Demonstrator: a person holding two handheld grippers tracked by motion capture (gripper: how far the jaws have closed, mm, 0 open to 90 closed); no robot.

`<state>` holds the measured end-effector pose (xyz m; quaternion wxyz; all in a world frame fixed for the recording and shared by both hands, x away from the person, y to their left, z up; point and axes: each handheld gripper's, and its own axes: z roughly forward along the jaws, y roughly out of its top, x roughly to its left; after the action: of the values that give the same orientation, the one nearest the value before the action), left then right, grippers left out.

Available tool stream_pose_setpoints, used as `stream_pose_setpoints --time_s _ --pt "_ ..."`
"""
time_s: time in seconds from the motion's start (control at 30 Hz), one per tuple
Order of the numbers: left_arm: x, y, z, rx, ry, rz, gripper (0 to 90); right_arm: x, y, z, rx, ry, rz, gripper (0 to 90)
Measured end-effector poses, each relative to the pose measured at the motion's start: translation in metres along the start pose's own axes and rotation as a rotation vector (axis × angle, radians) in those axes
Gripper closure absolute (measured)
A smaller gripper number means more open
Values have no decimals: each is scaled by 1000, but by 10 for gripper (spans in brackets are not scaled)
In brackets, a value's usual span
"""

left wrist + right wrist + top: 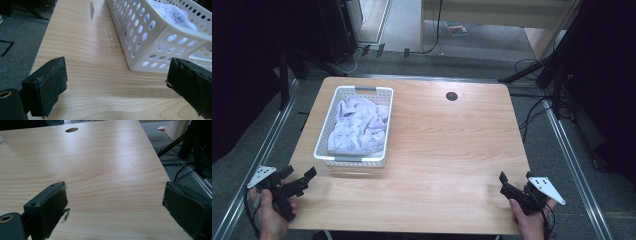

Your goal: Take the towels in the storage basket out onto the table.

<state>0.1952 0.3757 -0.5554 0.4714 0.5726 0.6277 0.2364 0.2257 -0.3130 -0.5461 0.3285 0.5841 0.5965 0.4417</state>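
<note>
The white basket (354,125) blocks the left-centre of the frame. The counter (452,145) lies bare from centre to right edge, and along the bottom between both tongs.

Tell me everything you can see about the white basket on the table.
The basket is a white rectangular tray that looks like plastic, its walls perforated with rows of round holes, with a grey handle strip at each short end. It stands upright and flat on the wooden table, on the left half, long side running away from the person. Crumpled pale lilac cloth with a small dark print fills it to about the rim. The left gripper, jaws open, sits near its nearest corner without touching it.
</note>
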Motion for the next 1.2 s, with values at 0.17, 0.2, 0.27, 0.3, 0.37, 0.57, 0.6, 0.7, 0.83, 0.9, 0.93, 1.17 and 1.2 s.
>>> stream_pose_setpoints --time_s 0.17,0.2,0.27,0.3,0.37,0.57,0.6,0.7,0.83,0.9,0.93,1.17,1.2 --pt "0 0 -5 0 4 11 37 0 0 0 -1 -2 -3 61" --pt "1 1 -8 -7 -8 10 38 0 0 0 -3 -2 -2 61" --pt "3 1 -14 -26 -45 2 36 0 0 0 -4 -4 -1 61" --pt "3 1 -14 -26 -45 2 28 0 0 0 -4 -4 -1 61" --pt "4 2 -19 -35 -66 5 7 0 0 0 -2 -4 0 61" --pt "-1 15 -31 -63 -30 23 6 0 0 0 -2 -1 0 61" --pt "-2 17 -33 -66 -32 22 2 0 0 0 -3 0 1 61" --pt "-9 27 -39 -72 -26 24 0 0 0 0 -2 0 3 61" --pt "-21 43 -46 -56 -24 68 0 0 0 0 -1 -2 3 62" --pt "-29 53 -48 -59 -36 74 0 0 0 0 5 -3 7 63" --pt "-29 53 -48 -59 -36 74 0 0 0 0 5 -3 7 63" --pt "-59 87 -43 -31 -70 101 0 0 0 1 6 -7 4 65" --pt "-63 91 -41 -23 -72 115 0 0 0 1 5 -7 2 65"
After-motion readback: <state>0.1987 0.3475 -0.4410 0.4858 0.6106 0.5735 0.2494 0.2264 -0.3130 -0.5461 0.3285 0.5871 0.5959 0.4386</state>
